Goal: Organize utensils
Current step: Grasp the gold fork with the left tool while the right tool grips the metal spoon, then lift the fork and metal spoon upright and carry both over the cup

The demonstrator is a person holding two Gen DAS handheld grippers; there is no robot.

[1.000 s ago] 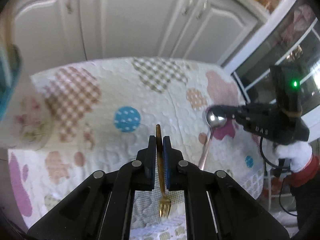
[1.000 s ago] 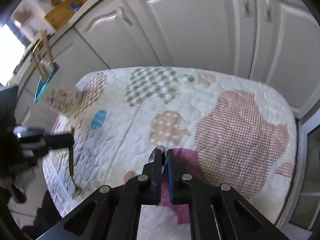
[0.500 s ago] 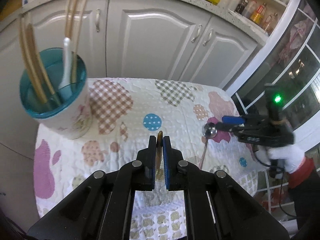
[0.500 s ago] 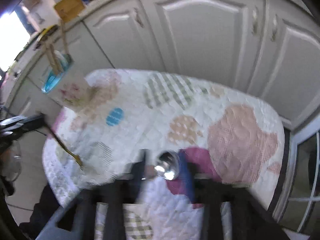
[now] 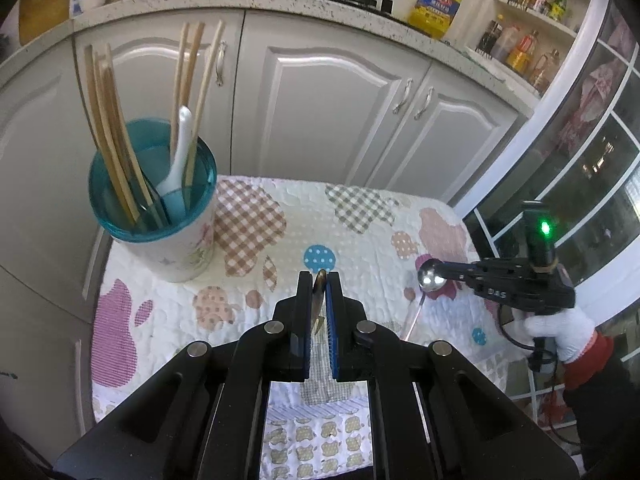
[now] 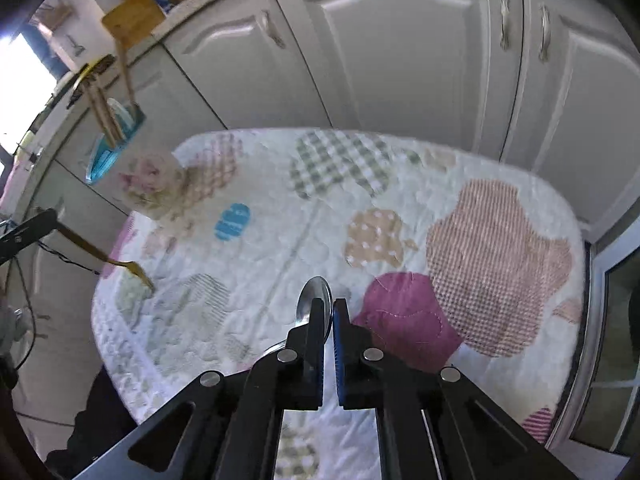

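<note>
My left gripper (image 5: 319,280) is shut on a gold fork (image 5: 318,300), held upright above the front of the table. From the right wrist view the fork (image 6: 108,259) hangs tines-down from the left gripper (image 6: 54,220) at the far left. My right gripper (image 6: 328,304) has its jaws closing together, with a silver spoon (image 6: 314,300) pinched between the pads. The spoon (image 5: 430,278) shows bowl-up in the right gripper (image 5: 442,276), its handle hanging down. A floral cup with a teal inside (image 5: 152,208) stands at the table's back left and holds several chopsticks and a white spoon.
A quilted patchwork cloth (image 5: 360,232) covers the small table. White cabinet doors (image 5: 328,100) stand close behind, with a yellow oil bottle (image 5: 438,0) on the counter above. A glass door (image 5: 580,184) is on the right. A white-gloved hand (image 5: 560,328) holds the right gripper.
My left gripper rose and drew back with the fork, bringing the cup into view. The right gripper's jaws spread briefly around the spoon, then came back together on it.
</note>
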